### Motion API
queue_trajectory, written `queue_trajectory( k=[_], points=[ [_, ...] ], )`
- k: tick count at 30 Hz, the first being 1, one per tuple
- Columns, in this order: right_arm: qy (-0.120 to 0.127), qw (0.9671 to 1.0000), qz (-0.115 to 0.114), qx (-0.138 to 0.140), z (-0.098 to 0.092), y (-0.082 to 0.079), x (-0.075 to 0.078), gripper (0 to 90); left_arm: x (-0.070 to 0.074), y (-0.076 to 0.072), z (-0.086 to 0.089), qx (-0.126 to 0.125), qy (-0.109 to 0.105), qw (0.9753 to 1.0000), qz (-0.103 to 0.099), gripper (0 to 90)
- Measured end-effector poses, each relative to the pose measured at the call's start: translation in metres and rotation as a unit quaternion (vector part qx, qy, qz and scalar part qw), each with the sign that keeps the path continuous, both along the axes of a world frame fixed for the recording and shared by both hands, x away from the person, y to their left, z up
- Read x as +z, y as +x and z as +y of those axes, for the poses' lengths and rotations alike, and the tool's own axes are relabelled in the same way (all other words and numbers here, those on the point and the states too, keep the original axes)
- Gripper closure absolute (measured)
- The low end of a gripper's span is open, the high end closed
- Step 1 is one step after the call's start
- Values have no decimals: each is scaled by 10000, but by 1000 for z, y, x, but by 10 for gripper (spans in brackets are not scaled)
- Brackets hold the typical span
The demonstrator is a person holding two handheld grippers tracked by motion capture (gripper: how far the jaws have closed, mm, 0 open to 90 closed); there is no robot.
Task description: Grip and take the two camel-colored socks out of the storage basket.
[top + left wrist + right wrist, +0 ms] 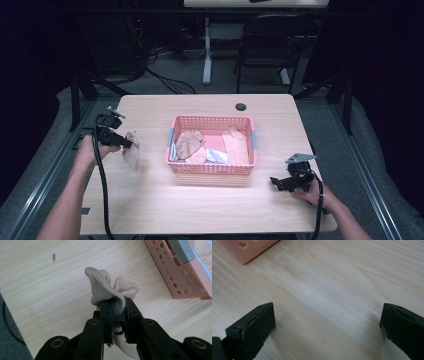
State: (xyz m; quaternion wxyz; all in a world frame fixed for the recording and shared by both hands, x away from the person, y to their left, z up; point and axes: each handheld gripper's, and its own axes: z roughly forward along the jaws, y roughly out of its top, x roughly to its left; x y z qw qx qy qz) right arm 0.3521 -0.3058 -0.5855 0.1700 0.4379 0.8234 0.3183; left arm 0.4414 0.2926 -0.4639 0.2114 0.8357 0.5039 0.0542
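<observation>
Hanging from the left gripper (129,144), a beige sock (132,156) is drooping limp above the left part of the wooden table (150,200), its free end just over the wood or brushing it; which, the high view is not showing clearly. Seen from the left gripper view, the left gripper (117,305) is pinching the sock (110,288) tightly between nearly closed jaws, and the ribbed knit fabric is bunching up above the tips into two soft folds, while a paler length is trailing down below the jaws. The sock is sitting well apart from the pink basket (210,169), which is standing in the middle of the table and holding several more beige socks and a white one. A broad stretch of bare wood is lying between the sock and the basket's left wall, and more bare wood is stretching toward the table's near edge. The right gripper (276,182) is resting low by the table's right near corner, near the basket's right front corner; in the right gripper view its jaws are standing wide apart with nothing between them, bare wood showing through the gap.
</observation>
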Motion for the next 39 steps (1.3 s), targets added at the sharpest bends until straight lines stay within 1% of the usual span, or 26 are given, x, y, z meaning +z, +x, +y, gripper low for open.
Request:
queue_trajectory(
  k=[2, 6, 7, 9, 10, 13, 15, 16, 18, 20, 21, 22, 23, 24, 25, 26, 27, 28, 29, 30, 33, 34, 35, 36, 37, 39],
  points=[
    [-1, 10000, 2, -1, 0, 0, 0, 0, -4, 1, 0, 8, 37, 10000, 18, 801],
    [1, 10000, -1, -1, 0, 0, 0, 0, -19, 3, -1, 58, -37, 9999, 125, 801],
    [1, 10000, -1, -1, 0, 0, 0, 0, -19, 3, -1, 58, -37, 9999, 125, 801],
    [-1, 10000, 0, 0, 0, 0, 0, 0, -24, 5, -1, 63, 10, 9998, 194, 801],
    [-2, 10000, -1, -1, 0, 0, 0, 0, -32, 6, -2, 94, 18, 9996, 271, 801],
    [0, 10000, 0, 0, 0, 0, 0, 0, -37, 7, -1, 116, -17, 9995, 306, 799],
    [-1, 10000, 0, 0, 0, 0, 0, 0, -42, 8, -1, 115, 58, 9993, 341, 799],
    [2, 10000, -1, 0, 0, 0, 0, 0, -49, 9, -2, 119, 64, 9991, 411, 795],
    [0, 10000, 0, 0, 0, 0, 0, 0, -52, 9, -1, 126, 91, 9989, 452, 792],
    [2, 10000, -1, 0, 0, 0, 0, 0, -54, 10, 0, 193, 44, 9988, 445, 747],
    [2, 10000, -1, 0, 0, 0, 0, 0, -53, 9, 1, 230, 84, 9989, 404, 747],
    [0, 10000, 1, 2, 0, 0, 0, 0, -47, 8, 0, 335, 133, 9991, 237, 637],
    [0, 10000, 1, 2, 0, 0, 0, 0, -47, 8, 0, 335, 133, 9991, 237, 577],
    [0, 10000, 2, 3, 0, 0, 0, 0, -43, 7, 1, 389, 208, 9989, 184, 525],
    [0, 10000, 2, 3, 0, 0, 0, 0, -43, 7, 1, 389, 208, 9989, 184, 474],
    [8, 10000, -3, 2, 0, 0, 0, 0, -40, 7, 2, 418, 227, 9987, 154, 474],
    [1, 10000, 1, 5, 0, 0, 0, 0, -36, 7, 4, 453, 245, 9986, 118, 421],
    [3, 10000, -1, 5, 0, 0, 0, 0, -29, 5, 5, 493, 182, 9986, 17, 368],
    [3, 10000, -1, 5, 0, 0, 0, 0, -29, 5, 5, 493, 182, 9986, 17, 337],
    [2, 10000, 0, 5, 0, 0, 0, 0, -24, 5, 5, 499, 190, 9986, -60, 337],
    [2, 10000, 2, 9, 0, 0, 0, 0, -6, 3, 1, 448, 141, 9984, -316, 237],
    [9, 10000, -3, 2, 0, 0, 0, 0, 6, 3, -5, 380, 90, 9980, -490, 219],
    [9, 10000, -3, 2, 0, 0, 0, 0, 6, 3, -5, 380, 90, 9980, -490, 199],
    [7, 10000, -3, 1, 0, 0, 0, 0, 17, 3, -13, 287, 62, 9975, -642, 179],
    [7, 10000, -3, 1, 0, 0, 0, 0, 17, 3, -13, 287, 62, 9975, -642, 159],
    [-1, 10000, 0, 3, 0, 0, 0, 0, 26, 4, -24, 151, 34, 9969, -770, 152]
  ],
)
